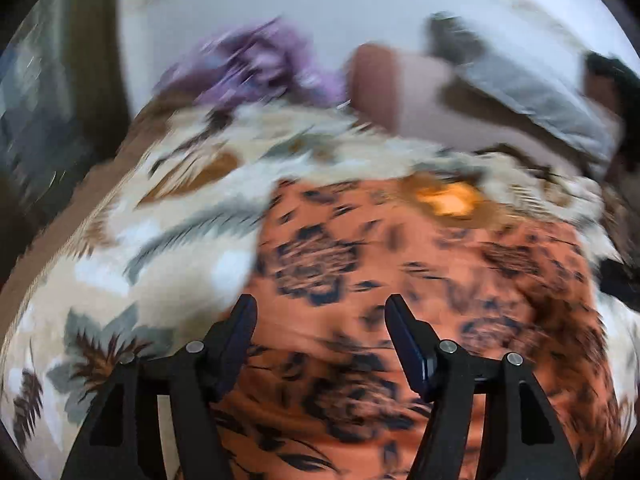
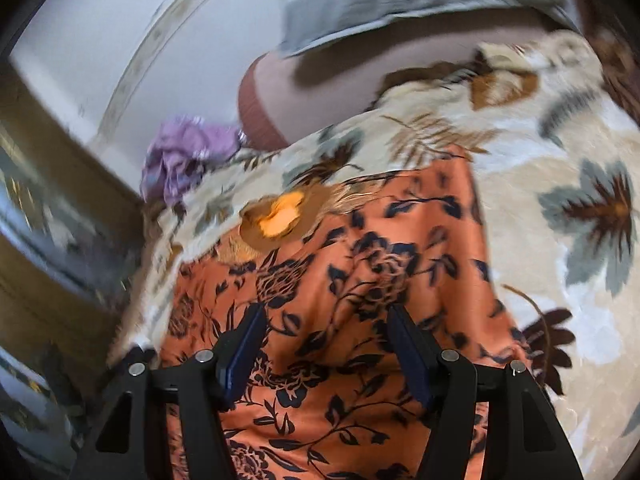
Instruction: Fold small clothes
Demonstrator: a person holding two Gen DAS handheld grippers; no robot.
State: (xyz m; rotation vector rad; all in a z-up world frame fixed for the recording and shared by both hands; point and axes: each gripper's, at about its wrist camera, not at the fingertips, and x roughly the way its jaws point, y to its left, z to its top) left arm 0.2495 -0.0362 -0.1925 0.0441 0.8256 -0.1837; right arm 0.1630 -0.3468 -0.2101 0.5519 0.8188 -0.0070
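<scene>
Left wrist view first, and it is heavily smeared, but the essentials read: the left gripper [image 1: 320, 308] hangs with its jaws spread and nothing between them, right over the orange floral garment [image 1: 400, 320], which fills the lower middle of the picture and spreads off toward the right. Over on the right wrist view, sharper, the right gripper [image 2: 326, 318] is likewise released, pads apart, empty, hovering above the same orange floral garment [image 2: 340, 300]. That cloth lies flat on the leaf-patterned blanket [image 2: 560, 184], and here is the relation that matters: its long axis runs away from the fingers, from the near edge of the blanket up toward a far cloth edge beside an orange patch [image 2: 280, 216]. From the right gripper the straight side hem sits off to the right; from the left gripper the opposite side edge [image 1: 260, 240] lies just to the left of the fingers. So each hand looks nearer its own side of the garment, neither touching cloth as far as can be told. A crumpled purple garment [image 2: 184, 156] waits near the blanket's far edge, well apart, beside a person's leg [image 2: 280, 96]. My call: a fold along that long axis needs both grippers dropping onto the near cloth together.
</scene>
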